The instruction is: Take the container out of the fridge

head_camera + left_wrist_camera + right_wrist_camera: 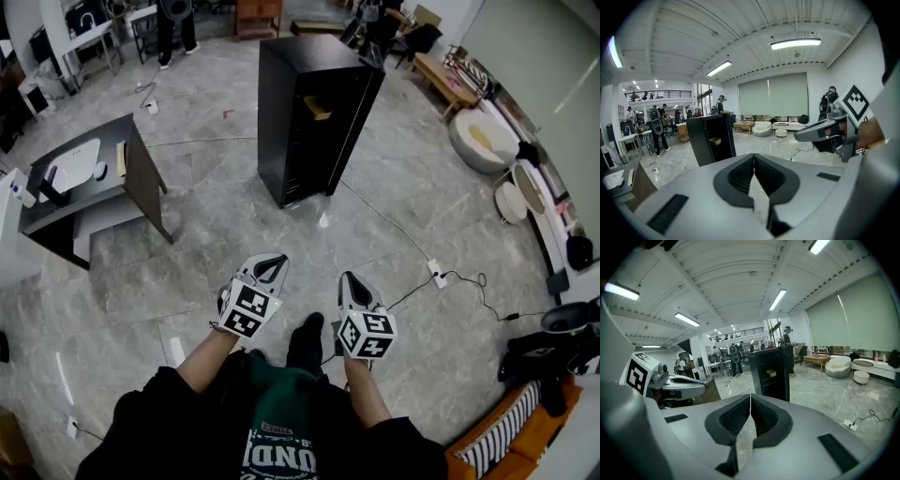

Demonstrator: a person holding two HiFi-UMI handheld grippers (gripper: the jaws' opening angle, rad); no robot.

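**Approach to the fridge.** Container (317,108) sits on an upper shelf of the open fridge (281,141), well apart from both grippers and straight ahead, between their lines. Left gripper (269,269) and right gripper (350,283) have their fingers clenched on nothing, and neither is clearly nearer. The container's long axis is too small to tell. Only floor lies between. A cable (394,230) runs to the right of the right fingers, and a tabletop (101,192) stands far left.

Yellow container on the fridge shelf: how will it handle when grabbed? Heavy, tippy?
The container looks small and low, so probably light and unlikely to tip. It seems boxy, so likely rigid enough to grip. Contents and slipperiness can't be told from here.
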